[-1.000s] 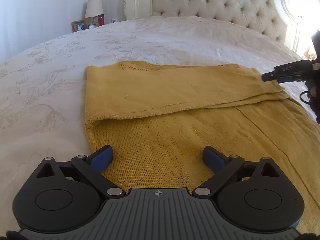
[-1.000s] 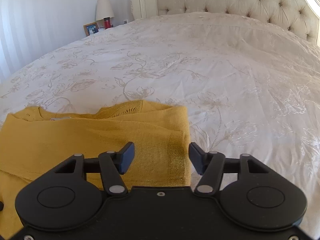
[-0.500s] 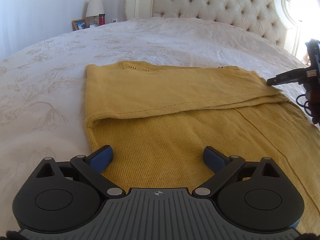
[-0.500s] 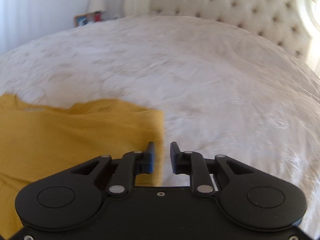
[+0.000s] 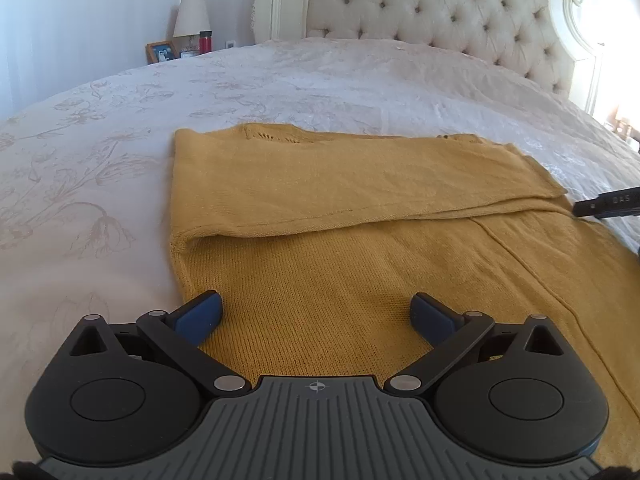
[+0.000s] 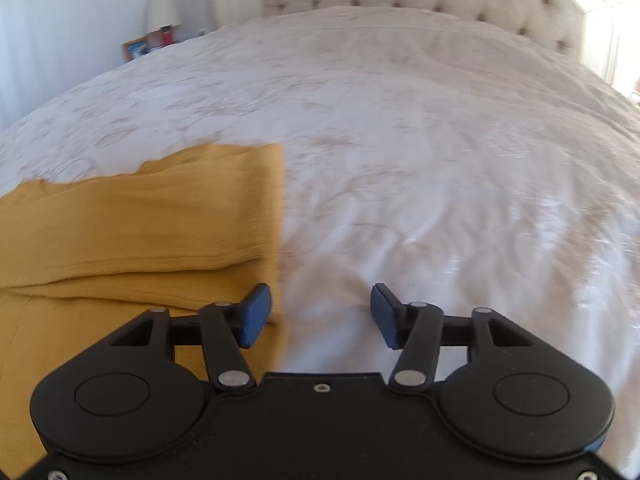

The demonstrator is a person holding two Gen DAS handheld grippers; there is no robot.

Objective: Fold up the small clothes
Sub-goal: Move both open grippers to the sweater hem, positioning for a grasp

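A mustard-yellow knit garment (image 5: 352,216) lies flat on the white bedspread, its far part folded over toward me. My left gripper (image 5: 316,314) is open and empty, low over the garment's near left part. In the right wrist view the garment (image 6: 152,232) fills the left side, its right edge ending near the middle. My right gripper (image 6: 320,316) is open and empty; its left finger is over the garment's right edge, its right finger over bare bedspread. A tip of the right gripper shows at the far right of the left wrist view (image 5: 608,206).
The white floral bedspread (image 5: 320,84) covers a large bed with a tufted cream headboard (image 5: 440,8). A nightstand at the back left holds a lamp (image 5: 191,16), a picture frame (image 5: 161,51) and a red flask (image 5: 205,40).
My right gripper closed its jaws half a second ago, then opened again and shifted right toward the garment's edge. The left gripper stayed where it was, open.
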